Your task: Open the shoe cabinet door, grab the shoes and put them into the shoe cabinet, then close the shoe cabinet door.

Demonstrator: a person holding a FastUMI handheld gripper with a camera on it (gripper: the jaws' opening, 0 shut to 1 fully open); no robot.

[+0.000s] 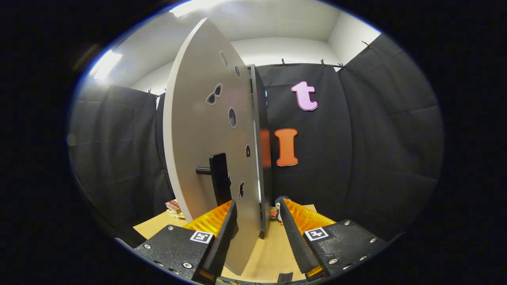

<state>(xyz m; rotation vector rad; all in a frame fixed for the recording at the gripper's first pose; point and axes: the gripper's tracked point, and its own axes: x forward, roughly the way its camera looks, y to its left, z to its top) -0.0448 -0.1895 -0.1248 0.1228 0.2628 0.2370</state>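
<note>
Between the wide-spread gripper [257,221] fingers, the cabinet door [206,130] edge hides perhaps a shoe [277,211].

A stack of books [173,208] lies near the left edge of the wooden table [273,253], black cloth walls [380,158] hang behind it, and a white ceiling [277,19] with a bright light [103,63] spans above.

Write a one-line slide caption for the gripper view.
Open gripper straddles the edge of the swung-out white cabinet door, beside its black bar handle.
</note>
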